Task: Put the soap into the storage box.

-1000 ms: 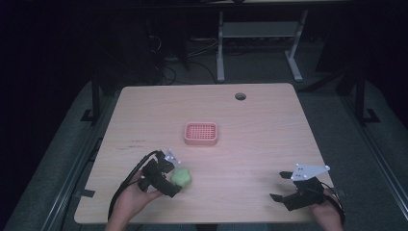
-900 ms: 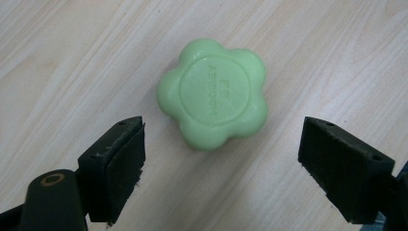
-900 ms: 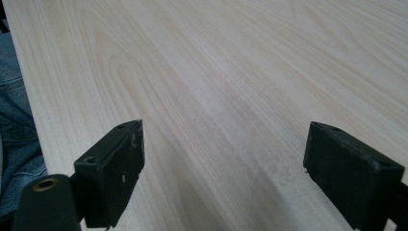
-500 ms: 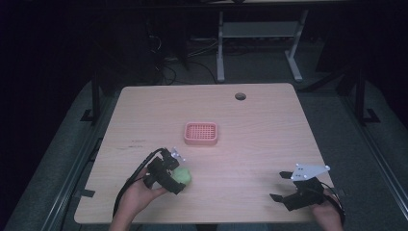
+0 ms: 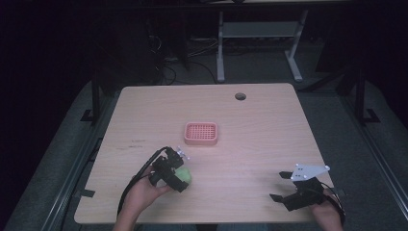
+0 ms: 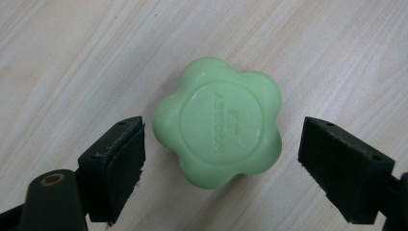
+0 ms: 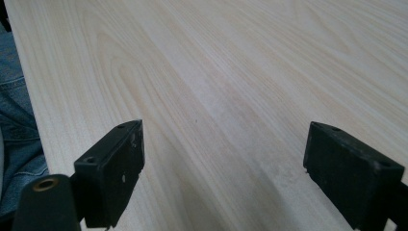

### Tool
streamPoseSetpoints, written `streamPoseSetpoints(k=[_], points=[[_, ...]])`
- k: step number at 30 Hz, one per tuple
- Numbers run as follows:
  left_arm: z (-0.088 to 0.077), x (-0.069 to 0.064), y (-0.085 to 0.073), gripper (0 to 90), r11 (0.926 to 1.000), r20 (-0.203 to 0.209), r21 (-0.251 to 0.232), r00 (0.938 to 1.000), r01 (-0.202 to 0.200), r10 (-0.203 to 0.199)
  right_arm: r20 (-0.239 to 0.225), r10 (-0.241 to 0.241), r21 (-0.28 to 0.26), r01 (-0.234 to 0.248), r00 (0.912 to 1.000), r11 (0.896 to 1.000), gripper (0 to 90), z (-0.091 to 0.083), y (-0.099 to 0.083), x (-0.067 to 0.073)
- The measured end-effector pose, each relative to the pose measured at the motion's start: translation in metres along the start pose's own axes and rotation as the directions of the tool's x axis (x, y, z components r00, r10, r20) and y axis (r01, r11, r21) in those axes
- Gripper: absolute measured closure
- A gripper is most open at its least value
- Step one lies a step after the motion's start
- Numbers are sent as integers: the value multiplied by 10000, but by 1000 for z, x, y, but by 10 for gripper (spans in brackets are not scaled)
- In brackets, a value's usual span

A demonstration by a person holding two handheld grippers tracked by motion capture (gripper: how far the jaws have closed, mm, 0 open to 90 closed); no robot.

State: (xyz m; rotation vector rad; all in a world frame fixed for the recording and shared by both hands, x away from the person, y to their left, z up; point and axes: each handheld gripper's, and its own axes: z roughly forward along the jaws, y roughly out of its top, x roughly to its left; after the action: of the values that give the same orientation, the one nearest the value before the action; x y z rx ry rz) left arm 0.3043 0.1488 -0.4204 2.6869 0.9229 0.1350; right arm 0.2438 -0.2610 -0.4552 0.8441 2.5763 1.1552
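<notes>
Table: pale wood, smooth and bare near me, so anything I knock slides freely; its near edge lies close to both of my hands.

Tray: a pink slotted dish at mid-table, well apart from the soap and beyond it. I judge it the likely goal; a tilted or off-centre release there could leave the soap on the rim or tip the light dish.

Right tongs: wide open over bare wood at the near right corner, holding nothing. Little risk here, unless I swing them across the carry path.

Left tongs: wide open, one jaw on each side of the soap, neither touching it.

Soap: a green flower-shaped bar, flat on the table, between my left jaws and nearer the left one. Main risk: that jaw meets it first and pushes it sideways before the other arrives. The lobed, rounded sides give the flat pads small contact, so I expect the bar could twist or squirt out under a hard squeeze.
</notes>
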Motion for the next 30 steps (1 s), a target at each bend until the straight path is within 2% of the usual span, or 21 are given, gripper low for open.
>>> streamPoseSetpoints(k=[15, 19, 20, 30], points=[[10, 2, 7, 169, 9991, -27, 400, 9999, 123, -122, -12, 8, -10, -8, 10000, 10000, 138, 0, 0, 0], [12, 3, 8, 173, 9987, -45, 465, 9998, 203, -201, -15, 3, -14, -3, 10000, 10000, 138, 0, 0, 0], [13, 3, 9, 175, 9982, -78, 497, 9994, 348, -345, -18, 1, -22, -1, 10000, 10000, 138, 0, 0, 0], [18, 5, 9, 213, 9971, -2, 691, 9995, 319, -320, -22, -2, -26, 2, 10000, 10000, 138, 0, 0, 0]])
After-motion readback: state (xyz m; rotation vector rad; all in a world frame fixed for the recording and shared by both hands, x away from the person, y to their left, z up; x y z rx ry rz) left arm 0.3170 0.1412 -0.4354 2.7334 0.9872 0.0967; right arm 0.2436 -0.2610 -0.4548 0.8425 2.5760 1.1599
